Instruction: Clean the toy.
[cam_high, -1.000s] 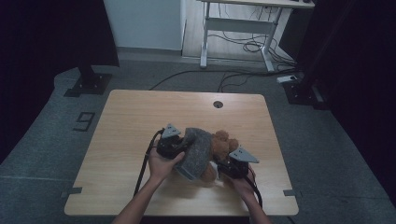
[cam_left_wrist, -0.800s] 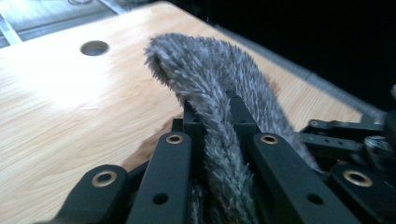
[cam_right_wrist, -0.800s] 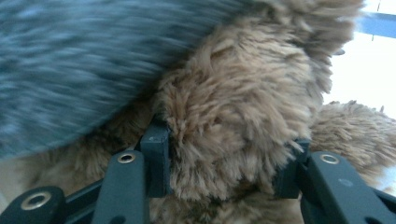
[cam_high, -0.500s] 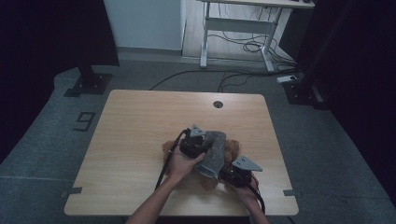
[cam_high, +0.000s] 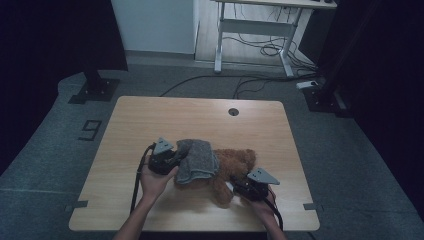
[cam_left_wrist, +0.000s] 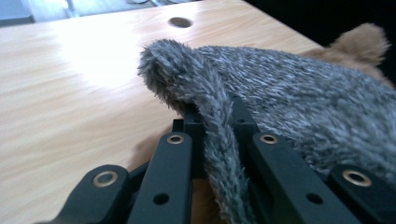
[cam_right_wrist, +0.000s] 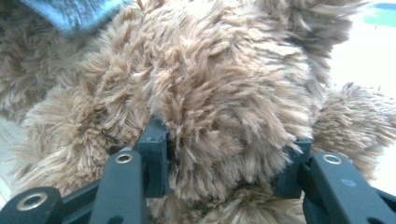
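Currently mid-drape: left hand-held gripper (cam_left_wrist: 212, 140) pinches grey fleece cloth (cam_high: 196, 160), right hand-held gripper (cam_right_wrist: 229, 163) clamps teddy bear (cam_high: 235, 167). Next, spread cloth over it.

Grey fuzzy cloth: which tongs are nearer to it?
Left. The left tongs are clamped on the edge of the grey fuzzy cloth; the right tongs grip the brown teddy bear beneath it.

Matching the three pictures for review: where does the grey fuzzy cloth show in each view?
High view: the grey cloth lies mid-table over the brown teddy bear, beside the left gripper.
Left gripper view: it fills centre and right, an edge pinched between the jaws.
Right gripper view: just a bluish-grey corner at the top left.
Shared landmark: the teddy bear's brown fur, touching the cloth in all three.
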